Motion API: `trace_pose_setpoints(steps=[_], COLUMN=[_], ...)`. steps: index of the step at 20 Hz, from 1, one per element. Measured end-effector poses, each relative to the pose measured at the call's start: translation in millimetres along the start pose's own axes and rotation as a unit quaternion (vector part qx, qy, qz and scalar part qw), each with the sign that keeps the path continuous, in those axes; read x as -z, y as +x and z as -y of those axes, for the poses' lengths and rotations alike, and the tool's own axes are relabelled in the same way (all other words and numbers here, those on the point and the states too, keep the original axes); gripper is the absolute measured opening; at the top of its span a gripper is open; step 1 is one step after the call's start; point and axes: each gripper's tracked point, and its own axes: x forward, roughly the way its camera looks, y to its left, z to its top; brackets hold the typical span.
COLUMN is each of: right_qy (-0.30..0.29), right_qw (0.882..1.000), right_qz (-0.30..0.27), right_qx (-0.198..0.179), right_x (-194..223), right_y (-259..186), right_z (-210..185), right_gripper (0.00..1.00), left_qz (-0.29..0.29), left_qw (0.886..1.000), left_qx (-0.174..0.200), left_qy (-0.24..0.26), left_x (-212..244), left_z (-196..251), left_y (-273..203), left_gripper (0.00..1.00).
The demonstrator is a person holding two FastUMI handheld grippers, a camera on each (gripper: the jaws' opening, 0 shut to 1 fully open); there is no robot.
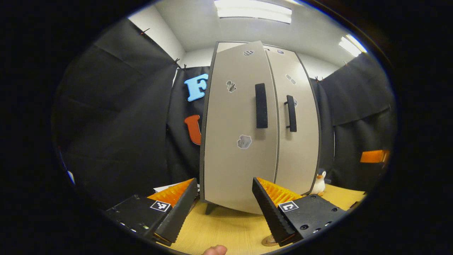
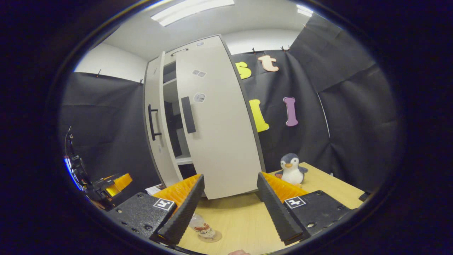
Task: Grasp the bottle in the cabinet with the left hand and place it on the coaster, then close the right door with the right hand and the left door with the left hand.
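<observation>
Sitting on its coaster [image 2: 211, 236], the small bottle [image 2: 201, 226] looks light, slick and tippy, best pinched mid-body, while both the left gripper [image 1: 223, 205] and right gripper [image 2: 230, 205] hang spread apart and empty.

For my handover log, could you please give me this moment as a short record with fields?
bottle: standing on the coaster on the wooden table, bottle near the right hand-held gripper's left finger
cabinet: both doors not fully shut; shelves visible through the gap
left door: ajar
right door: ajar
left hand-held gripper: open, empty, facing the cabinet
right hand-held gripper: open, empty
other: penguin plush on the table beside the cabinet
</observation>
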Motion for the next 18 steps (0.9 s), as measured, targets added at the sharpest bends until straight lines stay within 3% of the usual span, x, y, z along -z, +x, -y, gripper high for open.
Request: trace_pose_setpoints(steps=[1,2,3,7,8,10,11,12,17,18], right_qy=[-0.002,-0.004,-0.006,-0.013,-0.017,-0.03,-0.038,-0.046,-0.055,-0.053], right_qw=[1.0,1.0,1.0,1.0,1.0,0.999,0.999,0.999,0.998,0.999], right_qz=[-0.001,-0.001,-0.002,-0.01,-0.011,-0.011,-0.007,-0.005,-0.006,-0.006], right_qx=[0.003,0.005,0.005,0.0,-0.001,-0.003,-0.002,-0.001,0.003,0.004], right_x=[0.3,0.8,2.8,6.5,5.9,4.0,1.2,0.3,6.9,7.1], right_y=[-1.3,-1.8,-2.7,-3.8,-3.8,-6.2,-8.5,-10.1,-10.9,-11.1], right_z=[1.0,0.9,-0.4,-10.1,-12.4,-17.8,-19.1,-20.3,-22.2,-23.0], right_gripper=[0.93,0.98,0.93,0.98,0.98,0.93,0.98,0.98,0.98,0.98], left_qz=[-0.002,-0.002,-0.001,0.01,0.012,0.013,0.014,0.016,0.011,0.012], left_qw=[1.0,1.0,1.0,0.999,0.999,0.999,0.999,0.999,0.998,0.998], left_qx=[0.003,0.01,0.017,0.024,0.03,0.038,0.04,0.041,0.051,0.05], left_qy=[0.006,0.005,0.0,-0.022,-0.027,-0.032,-0.031,-0.03,-0.045,-0.047], left_x=[4.5,7.4,7.5,-0.4,-2.0,-1.6,-2.7,-4.3,-4.4,-5.7], left_z=[5.0,12.6,19.2,28.5,31.1,35.1,34.3,34.1,36.3,35.5], left_y=[-4.6,-7.2,-10.8,-13.8,-13.8,-10.9,-10.5,-9.4,-11.7,-11.8], left_gripper=[0.95,0.95,0.94,0.95,0.9,0.99,0.99,0.95,0.95,0.99])
